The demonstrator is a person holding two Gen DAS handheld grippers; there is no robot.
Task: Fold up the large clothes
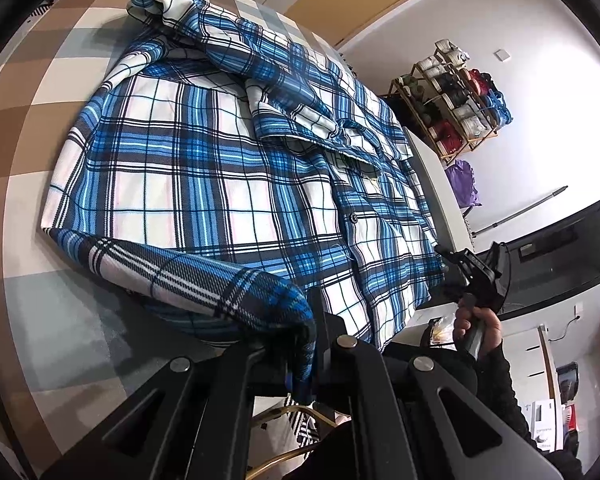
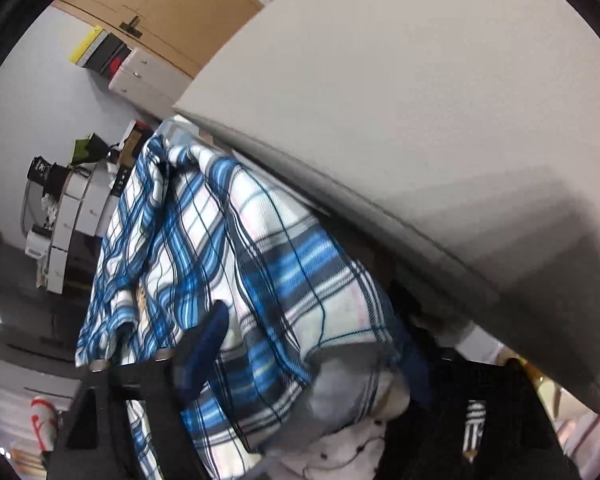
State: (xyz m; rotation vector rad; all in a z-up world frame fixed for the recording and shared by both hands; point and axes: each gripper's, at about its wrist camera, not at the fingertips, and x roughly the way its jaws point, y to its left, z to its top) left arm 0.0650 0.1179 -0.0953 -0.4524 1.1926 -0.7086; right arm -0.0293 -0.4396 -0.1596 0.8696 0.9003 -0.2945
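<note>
Plaid shirt [image 1: 228, 152] spread on checked bed [image 1: 40, 128]; my left tool [image 1: 304, 354] clenched on sleeve [image 1: 204, 280]; right tool [image 2: 300, 344] released, shirt hem between jaws.

The left wrist view is taken from low behind the left tool [image 1: 304, 344], facing down and forward across the plaid shirt [image 1: 228, 168] on the checked bed [image 1: 60, 80]. The right wrist view is set very close against the shirt [image 2: 260, 280] at a grey edge [image 2: 420, 140]. The shirt is shared by both views.
</note>
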